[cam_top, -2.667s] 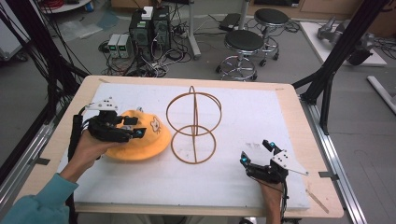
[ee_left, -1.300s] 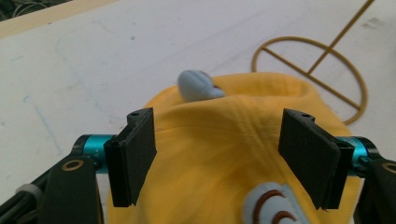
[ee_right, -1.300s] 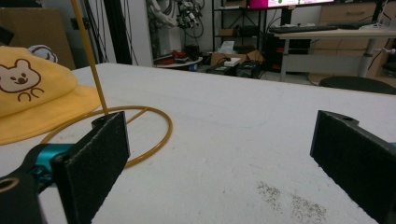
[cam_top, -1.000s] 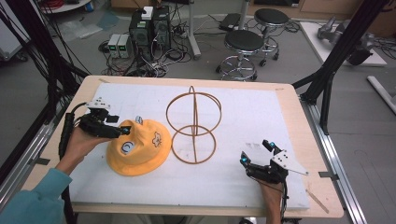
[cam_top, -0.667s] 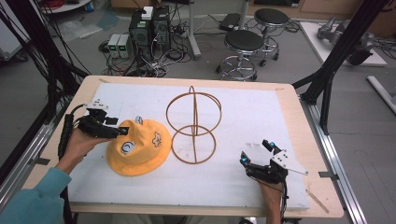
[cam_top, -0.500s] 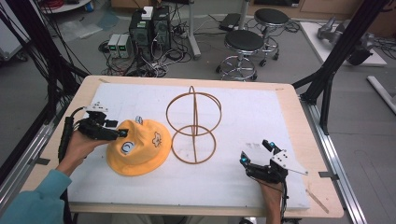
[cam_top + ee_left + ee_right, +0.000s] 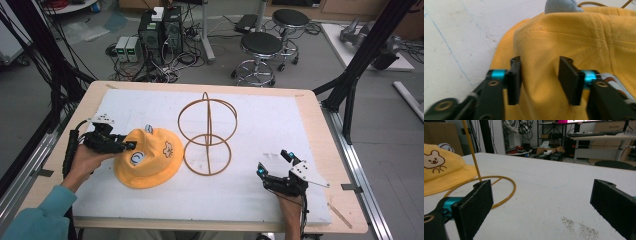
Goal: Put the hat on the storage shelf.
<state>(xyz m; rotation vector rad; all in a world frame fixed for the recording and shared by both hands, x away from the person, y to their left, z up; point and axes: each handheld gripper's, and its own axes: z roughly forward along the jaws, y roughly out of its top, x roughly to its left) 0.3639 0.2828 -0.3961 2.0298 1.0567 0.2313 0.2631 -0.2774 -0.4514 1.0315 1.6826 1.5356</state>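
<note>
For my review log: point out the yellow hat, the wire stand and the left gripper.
yellow hat (image 7: 155, 162), high view, on its crown.
wire stand (image 7: 207, 172), high view, on its base ring's near edge.
left gripper (image 7: 540, 75), left gripper view, midway between its fingertips.

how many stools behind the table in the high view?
2. One stool stands just beyond the table's far edge, right of center. The second stool is farther back and to its right. Others may sit outside the frame.

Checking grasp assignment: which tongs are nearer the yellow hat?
Left. The left tongs are at the yellow hat, jaws open around a fold of its crown. The right tongs sit apart, beyond the wire stand.
</note>
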